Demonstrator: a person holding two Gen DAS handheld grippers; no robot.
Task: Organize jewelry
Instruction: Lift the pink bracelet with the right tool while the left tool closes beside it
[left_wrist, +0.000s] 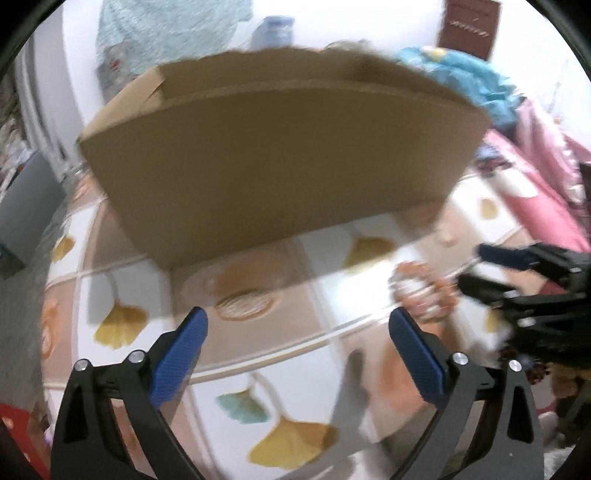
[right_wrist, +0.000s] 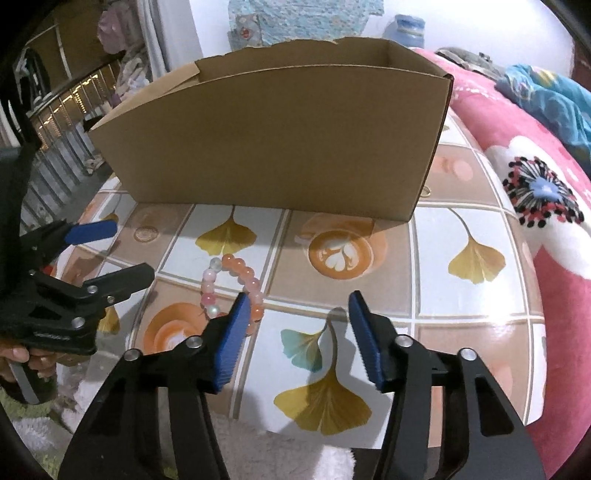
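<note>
On the patterned tabletop: two hand-held grippers beside a bead bracelet.

Near the table's front edge, the pink-and-orange bead bracelet (right_wrist: 231, 291) lies flat on the tablecloth (right_wrist: 436, 258), in front of the open cardboard box (right_wrist: 266, 140) at the far side. The right gripper (right_wrist: 297, 343) hovers with jaws parted and empty, its left finger overlapping the bracelet's right edge. The left gripper (left_wrist: 297, 354), spread wide and grasping nothing, sits left of the bracelet. A hand (right_wrist: 22, 360) grips its handle.

Pink floral blanket (right_wrist: 535, 192) beside the ginkgo-patterned tablecloth (right_wrist: 461, 229).
</note>
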